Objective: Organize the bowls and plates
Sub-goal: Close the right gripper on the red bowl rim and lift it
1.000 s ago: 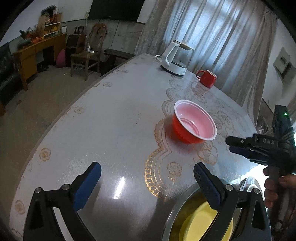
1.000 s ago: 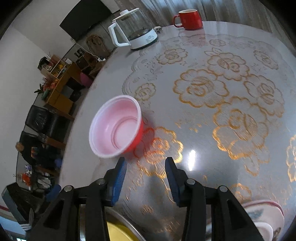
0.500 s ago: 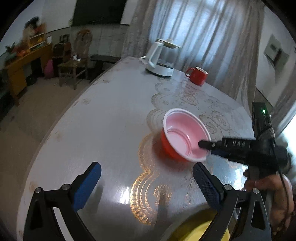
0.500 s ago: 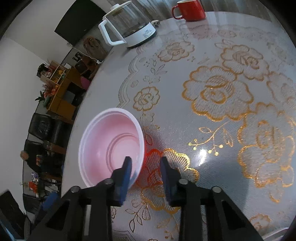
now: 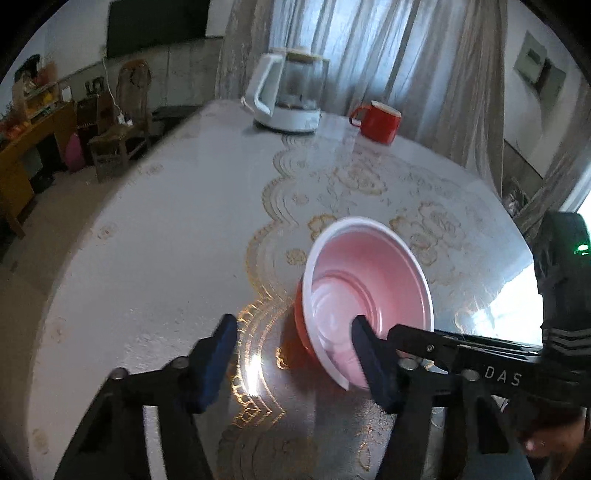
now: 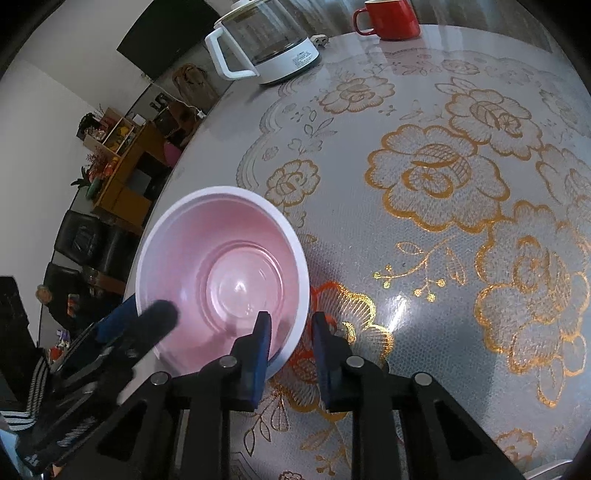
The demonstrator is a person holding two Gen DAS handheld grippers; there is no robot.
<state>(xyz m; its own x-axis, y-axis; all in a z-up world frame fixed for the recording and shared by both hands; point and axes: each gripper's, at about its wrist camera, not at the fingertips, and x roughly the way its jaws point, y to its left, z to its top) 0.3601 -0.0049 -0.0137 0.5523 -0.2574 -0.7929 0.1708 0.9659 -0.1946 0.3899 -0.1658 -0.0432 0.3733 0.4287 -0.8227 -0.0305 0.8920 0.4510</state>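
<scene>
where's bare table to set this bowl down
Free: the plain stretch of table left of the bowl, up to the kettle; also the flowered cloth right of the bowl, below the mug. Crowded: around the bowl, where the left gripper and right gripper are both closing.

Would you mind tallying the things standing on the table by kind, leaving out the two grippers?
Bowls: 1, the red bowl with a pale pink inside
Mugs: 1, the red mug
Kettles: 1, the white kettle with a glass body
Total: 3
</scene>
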